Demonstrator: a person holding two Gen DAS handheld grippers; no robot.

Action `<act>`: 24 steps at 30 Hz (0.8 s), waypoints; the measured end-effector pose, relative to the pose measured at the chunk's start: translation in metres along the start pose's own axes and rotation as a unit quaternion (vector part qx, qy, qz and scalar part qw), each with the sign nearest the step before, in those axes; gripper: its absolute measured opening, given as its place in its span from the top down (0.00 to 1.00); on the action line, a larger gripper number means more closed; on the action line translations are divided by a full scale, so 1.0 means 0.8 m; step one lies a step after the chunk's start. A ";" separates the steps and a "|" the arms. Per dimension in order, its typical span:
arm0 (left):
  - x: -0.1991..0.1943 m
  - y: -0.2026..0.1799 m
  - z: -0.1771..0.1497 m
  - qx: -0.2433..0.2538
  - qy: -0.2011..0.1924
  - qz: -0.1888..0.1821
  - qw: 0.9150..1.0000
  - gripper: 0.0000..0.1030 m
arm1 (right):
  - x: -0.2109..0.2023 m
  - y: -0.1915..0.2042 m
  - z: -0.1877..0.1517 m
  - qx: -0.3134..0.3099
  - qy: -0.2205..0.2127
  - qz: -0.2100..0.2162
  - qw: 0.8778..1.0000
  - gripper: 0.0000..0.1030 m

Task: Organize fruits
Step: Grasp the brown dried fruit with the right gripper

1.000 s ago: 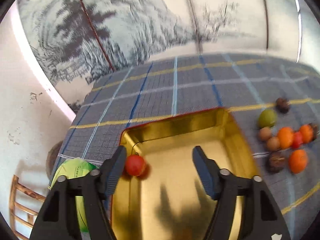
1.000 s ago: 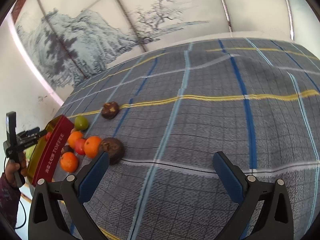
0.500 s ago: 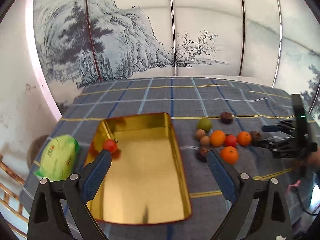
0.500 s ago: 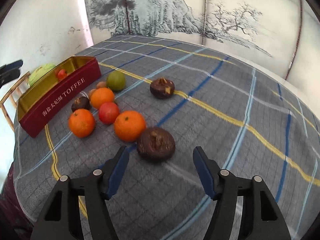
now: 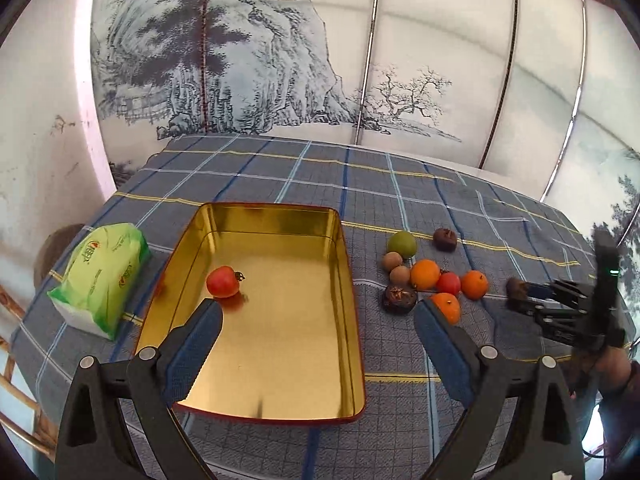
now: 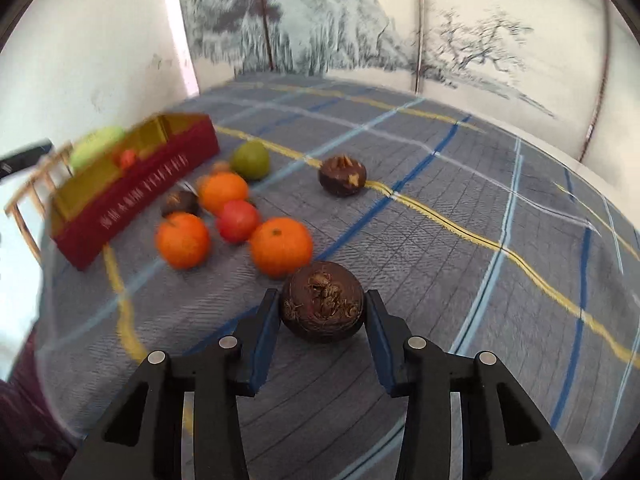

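My right gripper (image 6: 322,310) is shut on a dark brown round fruit (image 6: 322,306) just above the checked cloth; it also shows at the right of the left wrist view (image 5: 532,298). Beyond it lie oranges (image 6: 280,246), a red tomato (image 6: 237,221), a green fruit (image 6: 251,160) and another dark brown fruit (image 6: 342,176). My left gripper (image 5: 316,330) is open and empty above the near end of the gold tin tray (image 5: 344,264), which holds one red tomato (image 5: 223,281). The fruit pile (image 5: 426,274) lies right of the tray.
A green tissue pack (image 5: 102,274) lies left of the tray. The blue checked cloth (image 5: 360,184) covers the table up to the painted wall. A wooden chair back (image 6: 28,196) stands off the table's left edge.
My right gripper moved forward and closed on the dark brown fruit. My left gripper rose and drew back from the tray, where the tomato stays.
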State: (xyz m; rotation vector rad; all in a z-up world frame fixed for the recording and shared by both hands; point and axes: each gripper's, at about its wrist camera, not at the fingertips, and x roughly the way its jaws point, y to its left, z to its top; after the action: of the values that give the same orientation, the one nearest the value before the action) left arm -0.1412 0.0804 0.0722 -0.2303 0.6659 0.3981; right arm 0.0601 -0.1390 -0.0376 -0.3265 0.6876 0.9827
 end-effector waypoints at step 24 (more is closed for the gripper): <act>-0.025 0.030 -0.022 0.013 0.001 0.070 0.997 0.07 | -0.010 0.158 0.112 -0.065 -0.042 0.107 0.991 0.58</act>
State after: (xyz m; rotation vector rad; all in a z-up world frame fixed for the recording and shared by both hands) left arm -0.1757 0.0905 0.0694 -0.1607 0.6913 0.5226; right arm -0.0154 -0.0284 0.0410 -0.3276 0.5906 1.2432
